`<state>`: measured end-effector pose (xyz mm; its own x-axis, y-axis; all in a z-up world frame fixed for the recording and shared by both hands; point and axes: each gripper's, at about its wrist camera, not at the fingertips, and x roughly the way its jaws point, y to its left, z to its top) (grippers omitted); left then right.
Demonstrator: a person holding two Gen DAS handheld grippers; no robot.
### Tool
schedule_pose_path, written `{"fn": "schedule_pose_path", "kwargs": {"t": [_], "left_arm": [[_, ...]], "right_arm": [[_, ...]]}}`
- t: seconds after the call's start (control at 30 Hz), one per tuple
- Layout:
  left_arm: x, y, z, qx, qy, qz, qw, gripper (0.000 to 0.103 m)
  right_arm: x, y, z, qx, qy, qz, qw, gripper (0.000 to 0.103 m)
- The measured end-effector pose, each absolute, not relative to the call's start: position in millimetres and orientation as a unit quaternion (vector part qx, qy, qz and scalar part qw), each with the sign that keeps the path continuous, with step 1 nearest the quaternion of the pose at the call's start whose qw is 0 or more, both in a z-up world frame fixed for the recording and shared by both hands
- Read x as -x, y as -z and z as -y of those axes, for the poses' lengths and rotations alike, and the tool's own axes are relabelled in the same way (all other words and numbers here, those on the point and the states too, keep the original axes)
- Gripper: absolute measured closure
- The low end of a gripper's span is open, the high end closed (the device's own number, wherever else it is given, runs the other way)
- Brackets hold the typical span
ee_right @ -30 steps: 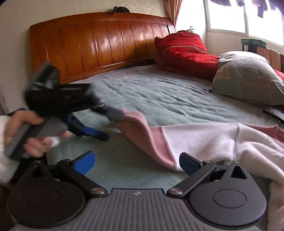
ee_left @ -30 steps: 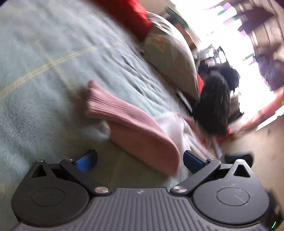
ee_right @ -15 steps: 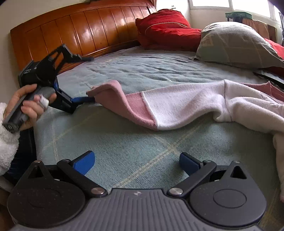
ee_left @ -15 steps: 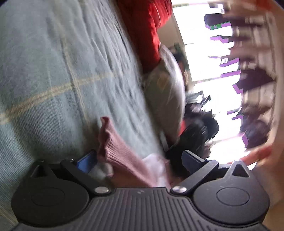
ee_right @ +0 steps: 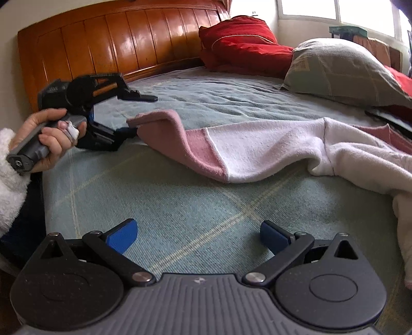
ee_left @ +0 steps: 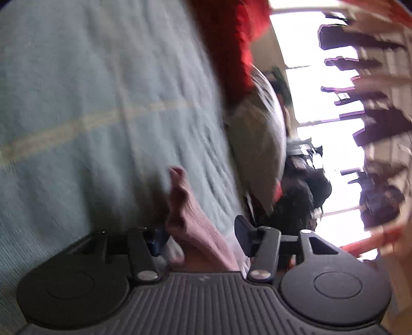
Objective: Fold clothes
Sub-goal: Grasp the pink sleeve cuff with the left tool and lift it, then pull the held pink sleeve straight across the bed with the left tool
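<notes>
A pink and white fleece top [ee_right: 270, 147] lies spread on the green bedcover [ee_right: 206, 206], one sleeve stretched to the left. Its pink ribbed cuff [ee_right: 159, 118] is lifted a little off the bed. My left gripper [ee_right: 141, 114], held by a hand [ee_right: 49, 134], has its jaws around that cuff and they are closing. The lower finger is under the cuff and the upper finger still stands clear above it. In the left wrist view the cuff [ee_left: 190, 221] sits between the blue pads of the left gripper [ee_left: 200, 234]. My right gripper [ee_right: 198, 234] hovers open over bare bedcover, short of the sleeve.
A wooden headboard [ee_right: 116, 43] runs along the back. A folded red quilt [ee_right: 244, 43] and a grey-green pillow [ee_right: 342, 69] lie at the far right of the bed. Bright windows [ee_right: 309, 10] are behind them. A dark bag [ee_left: 301, 203] sits beyond the bed.
The left gripper has closed in on the pink cuff, rolled, and its jaws have narrowed around it. The right gripper has dropped lower toward the bedcover.
</notes>
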<state>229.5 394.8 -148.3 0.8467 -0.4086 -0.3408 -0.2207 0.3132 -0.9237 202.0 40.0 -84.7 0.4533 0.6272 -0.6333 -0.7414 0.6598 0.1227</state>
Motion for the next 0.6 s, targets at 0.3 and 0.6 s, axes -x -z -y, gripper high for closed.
{"fn": "schedule_pose_path", "kwargs": {"t": [0.3,0.6], "left_arm": [[-246,154,-405,0.567,0.022,-0.277,0.776,0.089],[-203,87,-393,0.477,0.021,-0.236,0.847,0.097]], "right_arm": [[-198,86,-40,0.096,-0.4,-0.327,0.851,0.0],[-192,78,-30,0.095,-0.396,-0.335,0.85,0.0]]}}
